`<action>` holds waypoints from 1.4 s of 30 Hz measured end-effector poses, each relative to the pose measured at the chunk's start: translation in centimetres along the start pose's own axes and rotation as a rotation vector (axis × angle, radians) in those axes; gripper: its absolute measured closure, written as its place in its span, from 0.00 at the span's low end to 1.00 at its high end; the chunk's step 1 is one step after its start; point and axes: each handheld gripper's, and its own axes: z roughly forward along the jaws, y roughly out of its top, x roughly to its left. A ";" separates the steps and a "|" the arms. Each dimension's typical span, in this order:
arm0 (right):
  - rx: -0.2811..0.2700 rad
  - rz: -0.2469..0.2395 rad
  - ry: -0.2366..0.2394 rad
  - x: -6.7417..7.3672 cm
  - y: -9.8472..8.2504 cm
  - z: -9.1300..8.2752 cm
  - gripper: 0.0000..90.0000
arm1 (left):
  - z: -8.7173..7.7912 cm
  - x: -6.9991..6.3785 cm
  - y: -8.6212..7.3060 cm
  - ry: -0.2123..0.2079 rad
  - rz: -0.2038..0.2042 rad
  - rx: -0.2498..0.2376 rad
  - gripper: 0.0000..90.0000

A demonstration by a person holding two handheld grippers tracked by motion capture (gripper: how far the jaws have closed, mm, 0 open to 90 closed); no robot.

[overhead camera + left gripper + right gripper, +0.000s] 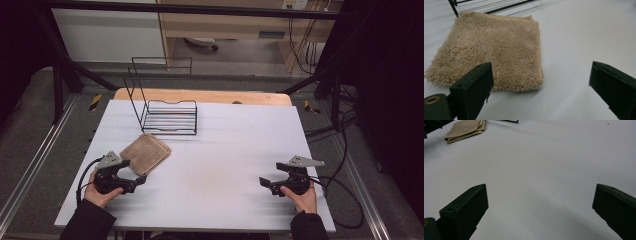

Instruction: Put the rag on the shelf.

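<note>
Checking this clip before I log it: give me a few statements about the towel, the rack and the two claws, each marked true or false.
1. The folded tan towel lies on the table, outside the wire rack. True.
2. The left claw is clamped on the towel. False: its jaws stand open, nothing between them.
3. The right claw is open over bare table. True.
4. The towel lies nearer the right claw. False: it lies just ahead of the left one.
5. The rack holds a plate. False: nothing sits in it.
</note>
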 end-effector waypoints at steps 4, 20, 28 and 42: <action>0.001 -0.001 0.002 0.0 0.0 0.0 0.01 | 0.1 -0.2 0.1 0.003 -0.002 -0.003 0.06; 0.030 -0.006 -0.008 0.2 -0.2 0.3 0.01 | 0.3 -0.3 0.8 0.027 0.002 0.004 0.11; 0.039 -0.010 -0.014 0.3 -0.3 0.5 0.01 | 1.1 -0.2 1.0 0.061 -0.022 0.031 0.33; 0.046 -0.013 -0.015 0.3 -0.3 0.6 0.01 | 3.0 -0.6 0.9 0.089 0.005 0.107 0.63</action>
